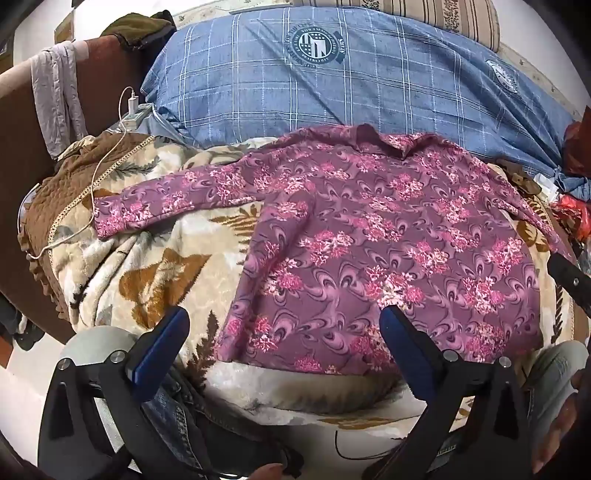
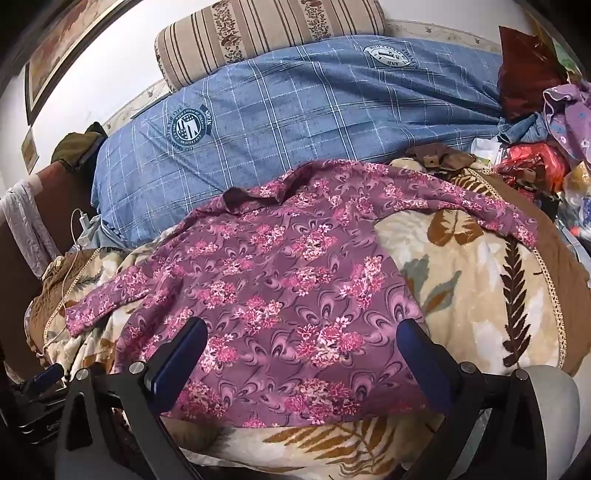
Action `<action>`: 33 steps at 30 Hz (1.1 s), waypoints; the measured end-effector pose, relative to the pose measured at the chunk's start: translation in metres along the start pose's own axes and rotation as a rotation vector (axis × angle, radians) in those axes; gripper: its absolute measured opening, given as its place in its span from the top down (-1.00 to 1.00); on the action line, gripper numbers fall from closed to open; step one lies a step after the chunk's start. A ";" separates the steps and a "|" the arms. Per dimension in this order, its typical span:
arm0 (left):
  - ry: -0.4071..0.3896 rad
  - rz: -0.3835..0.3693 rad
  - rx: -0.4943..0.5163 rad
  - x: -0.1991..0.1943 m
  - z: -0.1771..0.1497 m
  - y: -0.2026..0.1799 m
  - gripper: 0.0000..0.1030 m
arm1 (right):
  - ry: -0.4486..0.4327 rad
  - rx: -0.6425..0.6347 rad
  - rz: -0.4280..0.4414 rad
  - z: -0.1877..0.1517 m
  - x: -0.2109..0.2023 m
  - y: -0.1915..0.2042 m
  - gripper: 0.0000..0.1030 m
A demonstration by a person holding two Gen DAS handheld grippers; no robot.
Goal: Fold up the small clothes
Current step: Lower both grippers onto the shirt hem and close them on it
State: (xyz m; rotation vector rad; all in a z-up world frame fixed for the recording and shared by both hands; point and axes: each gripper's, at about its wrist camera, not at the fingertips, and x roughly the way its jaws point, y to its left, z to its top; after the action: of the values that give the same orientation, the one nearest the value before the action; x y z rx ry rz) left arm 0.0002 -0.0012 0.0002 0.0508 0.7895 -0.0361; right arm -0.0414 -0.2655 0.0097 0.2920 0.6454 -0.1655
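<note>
Both views near, over shirt (image 1: pixel 388 240)

Purple floral top (image 1: pixel 388 236): thin matt printed cloth, lightly creased. Leaf-print blanket (image 2: pixel 461 266): plush fleece. Blue checked cover (image 1: pixel 332 81): woven cotton-like. Gripper fingers (image 2: pixel 177 358): blue pads on matt black plastic.

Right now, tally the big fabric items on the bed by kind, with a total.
Purple floral long-sleeved top: 1
Cream leaf-patterned fleece blanket: 1
Blue checked cotton bedding bundle: 1
Striped beige cushion: 1
Total: 4
</note>
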 end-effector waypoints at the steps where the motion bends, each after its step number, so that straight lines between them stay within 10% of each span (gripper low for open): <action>1: 0.000 -0.005 0.000 0.001 0.000 -0.001 -1.00 | 0.003 0.002 0.001 0.000 0.001 0.000 -1.00; 8: 0.081 -0.041 -0.052 0.024 -0.015 0.009 -1.00 | 0.036 0.035 0.002 -0.011 -0.001 -0.025 -0.95; 22: 0.188 -0.153 -0.102 0.092 0.004 0.050 -0.98 | 0.244 0.074 -0.102 -0.014 0.074 -0.096 -0.22; 25: 0.245 -0.182 -0.099 0.115 0.004 0.049 -0.40 | 0.320 0.062 -0.112 -0.026 0.094 -0.095 0.45; 30: 0.311 -0.221 -0.149 0.127 -0.005 0.055 0.93 | 0.363 0.047 -0.109 -0.032 0.095 -0.093 0.91; 33: 0.318 -0.263 -0.156 0.106 -0.004 0.061 0.96 | 0.365 0.054 -0.078 -0.029 0.077 -0.092 0.93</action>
State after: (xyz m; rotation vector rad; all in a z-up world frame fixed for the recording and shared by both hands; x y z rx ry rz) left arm 0.0748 0.0588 -0.0758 -0.1996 1.1104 -0.2196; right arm -0.0193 -0.3479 -0.0795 0.3526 1.0159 -0.2064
